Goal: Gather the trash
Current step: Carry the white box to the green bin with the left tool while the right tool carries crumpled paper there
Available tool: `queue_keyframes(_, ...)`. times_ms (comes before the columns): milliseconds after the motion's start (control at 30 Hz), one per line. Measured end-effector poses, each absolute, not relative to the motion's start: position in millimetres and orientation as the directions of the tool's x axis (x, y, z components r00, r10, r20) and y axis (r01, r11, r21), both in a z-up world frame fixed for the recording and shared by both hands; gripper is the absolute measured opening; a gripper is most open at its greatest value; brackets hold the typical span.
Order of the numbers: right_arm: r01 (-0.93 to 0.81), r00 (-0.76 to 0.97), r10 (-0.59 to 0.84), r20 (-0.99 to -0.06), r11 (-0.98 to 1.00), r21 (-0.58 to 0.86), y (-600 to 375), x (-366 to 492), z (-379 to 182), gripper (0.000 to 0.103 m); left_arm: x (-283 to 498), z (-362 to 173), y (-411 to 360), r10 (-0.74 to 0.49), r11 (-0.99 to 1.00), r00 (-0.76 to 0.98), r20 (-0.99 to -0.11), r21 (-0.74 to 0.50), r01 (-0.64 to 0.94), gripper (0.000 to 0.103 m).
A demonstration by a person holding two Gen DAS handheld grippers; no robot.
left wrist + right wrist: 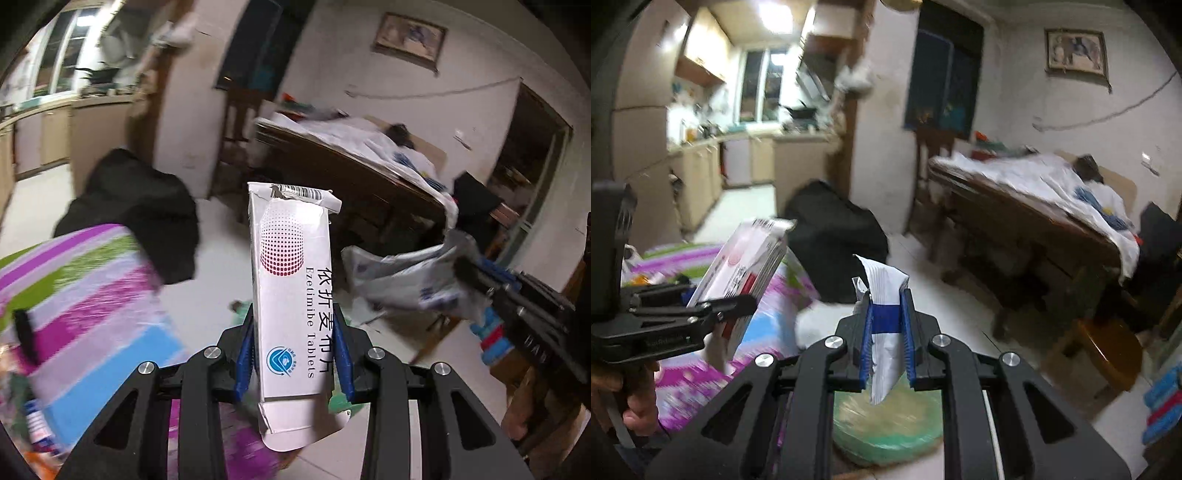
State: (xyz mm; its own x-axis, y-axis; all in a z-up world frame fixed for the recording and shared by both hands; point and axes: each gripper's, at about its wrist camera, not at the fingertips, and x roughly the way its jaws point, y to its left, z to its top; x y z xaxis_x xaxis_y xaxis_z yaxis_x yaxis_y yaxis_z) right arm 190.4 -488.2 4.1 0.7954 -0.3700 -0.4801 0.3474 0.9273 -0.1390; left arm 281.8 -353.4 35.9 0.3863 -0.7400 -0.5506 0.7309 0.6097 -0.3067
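Clamped in my left gripper, the tablet box stands tall and could tip out mid-swing, while my right gripper pinches a limp sachet that may slip.

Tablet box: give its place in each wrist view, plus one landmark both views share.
Left wrist view: the tablet box stands upright at centre, clamped in the left claw.
Right wrist view: the same box is at left, tilted, in the left claw seen from the side.
Shared landmark: the framed picture high on the wall at upper right.
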Motion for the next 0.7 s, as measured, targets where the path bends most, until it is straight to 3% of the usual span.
queue_keyframes(300,0.374,0.689,-0.387,-0.613,0.914,-0.157,-546,197,-38,0.013,283,-29,-469,-0.708,0.594,0.294,-0.643,-0.316,0.74,0.038)
queue_keyframes(700,0.36,0.672,-0.348,-0.654,0.925,-0.123,-566,201,-59,0.013,310,-96,-483,-0.66,0.622,0.26,-0.705,-0.317,0.716,0.038)
